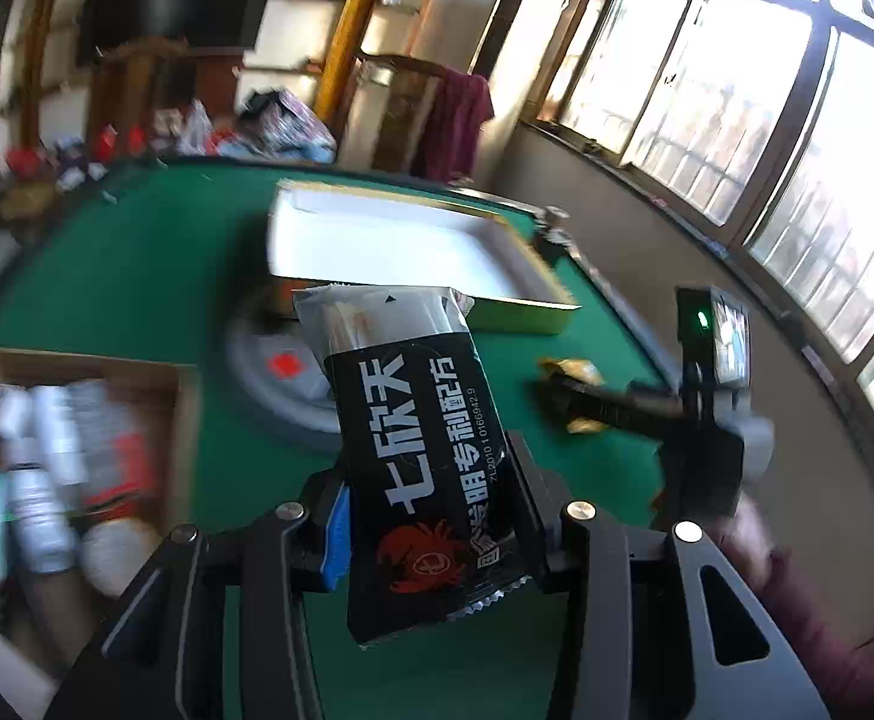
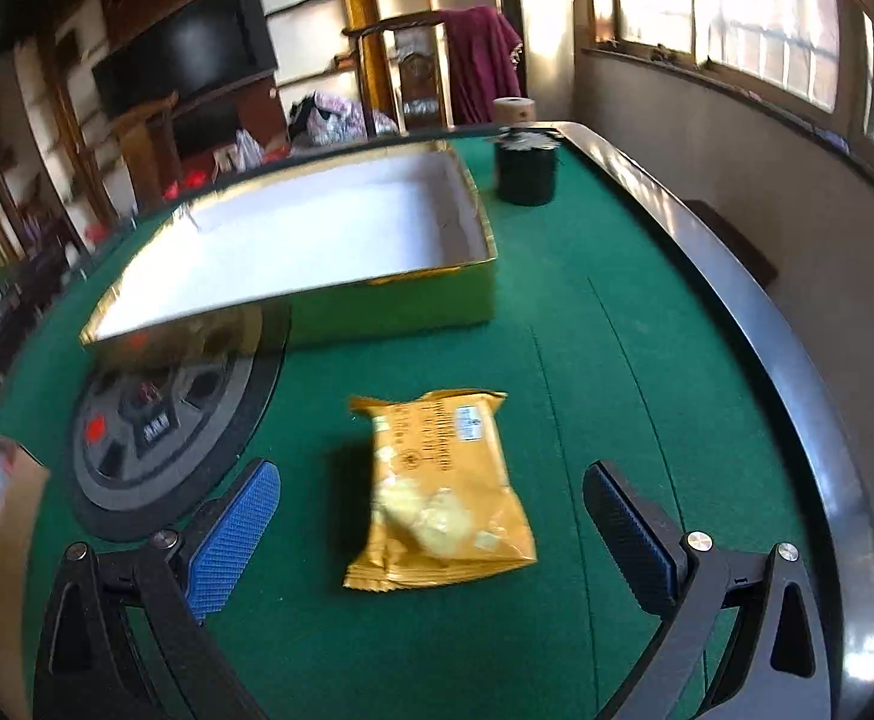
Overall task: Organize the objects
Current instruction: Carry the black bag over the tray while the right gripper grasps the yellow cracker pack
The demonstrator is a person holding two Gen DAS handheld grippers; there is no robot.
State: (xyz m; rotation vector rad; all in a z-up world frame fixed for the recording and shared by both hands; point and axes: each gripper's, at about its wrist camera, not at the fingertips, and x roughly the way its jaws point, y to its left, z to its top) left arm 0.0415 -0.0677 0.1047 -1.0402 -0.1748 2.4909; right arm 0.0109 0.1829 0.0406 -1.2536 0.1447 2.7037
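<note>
My left gripper is shut on a black snack packet with white Chinese lettering and holds it upright above the green table. A gold-rimmed box with a white inside lies beyond it; it also shows in the right wrist view. My right gripper is open, low over the table, with a yellow snack packet lying flat between its fingers. The right gripper also shows in the left wrist view, at that yellow packet.
A cardboard box with bottles and packets stands at the left. A round grey panel is set in the table's middle. A dark cylinder stands near the far right corner. The table's raised rim runs along the right.
</note>
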